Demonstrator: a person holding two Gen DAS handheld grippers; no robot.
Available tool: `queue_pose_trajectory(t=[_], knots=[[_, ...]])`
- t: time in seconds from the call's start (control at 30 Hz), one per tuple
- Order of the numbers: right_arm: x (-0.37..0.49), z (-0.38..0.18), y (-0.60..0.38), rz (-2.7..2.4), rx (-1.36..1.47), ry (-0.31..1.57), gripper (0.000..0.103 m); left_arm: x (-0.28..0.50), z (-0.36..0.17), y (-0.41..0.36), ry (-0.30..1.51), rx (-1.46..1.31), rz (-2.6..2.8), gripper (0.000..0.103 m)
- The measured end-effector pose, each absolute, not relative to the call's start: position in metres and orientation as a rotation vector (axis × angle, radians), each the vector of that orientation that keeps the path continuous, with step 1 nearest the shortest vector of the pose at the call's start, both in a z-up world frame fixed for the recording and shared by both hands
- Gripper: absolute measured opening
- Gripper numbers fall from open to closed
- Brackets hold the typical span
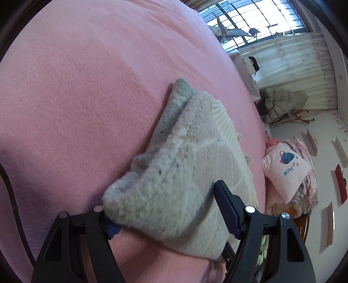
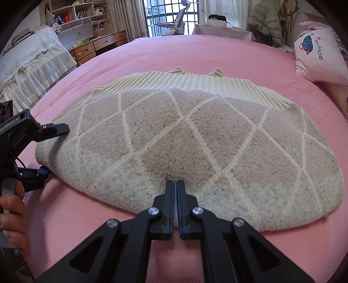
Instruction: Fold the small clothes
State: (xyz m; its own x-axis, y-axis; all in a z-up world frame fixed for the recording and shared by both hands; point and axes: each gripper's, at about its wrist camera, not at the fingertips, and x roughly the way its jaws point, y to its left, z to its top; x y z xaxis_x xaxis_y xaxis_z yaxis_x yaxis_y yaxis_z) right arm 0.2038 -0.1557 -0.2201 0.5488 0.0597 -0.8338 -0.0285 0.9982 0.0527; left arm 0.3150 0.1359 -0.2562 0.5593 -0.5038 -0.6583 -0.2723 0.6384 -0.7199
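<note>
A folded beige knit sweater (image 2: 195, 139) with a cream diamond pattern and a ribbed cream hem lies flat on the pink bed cover (image 2: 195, 52). My right gripper (image 2: 175, 185) is shut on the sweater's near edge at the middle, and the knit puckers at its tips. My left gripper (image 2: 56, 150) stands open across the sweater's left end, one finger over the top and the other low at the edge. In the left wrist view the sweater (image 1: 174, 174) fills the gap of the left gripper (image 1: 165, 202), and one fingertip is hidden behind the knit.
A pink embroidered pillow (image 2: 317, 56) lies at the bed's far right. A lace-covered table (image 2: 32, 65), wooden drawers (image 2: 97, 45) and a barred window (image 2: 169, 15) stand beyond the bed. A hand (image 2: 10, 217) holds the left gripper's handle.
</note>
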Motion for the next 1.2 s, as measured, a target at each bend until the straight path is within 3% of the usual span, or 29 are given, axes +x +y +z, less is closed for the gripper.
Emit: queue_pose_trajectory(t=[0.07, 0.2, 0.3, 0.6, 1.2], knots=[[0.204, -0.22, -0.157, 0.057, 0.038, 0.989, 0.002, 0.319, -0.254, 0.135, 0.98, -0.906, -0.149, 0.064], [0.203, -0.221, -0.158, 0.065, 0.042, 0.986, 0.002, 0.322, -0.249, 0.133, 0.945, -0.882, -0.173, 0.039], [0.202, -0.221, -0.158, 0.068, 0.051, 0.982, 0.002, 0.321, -0.237, 0.127, 0.933, -0.802, -0.174, 0.032], [0.205, -0.223, -0.171, 0.082, 0.142, 1.012, 0.001, 0.309, -0.184, 0.086, 0.88, -0.434, -0.163, 0.029], [0.215, -0.224, -0.179, 0.084, 0.21, 1.071, 0.001, 0.306, -0.176, 0.072, 0.916, -0.252, -0.121, 0.029]])
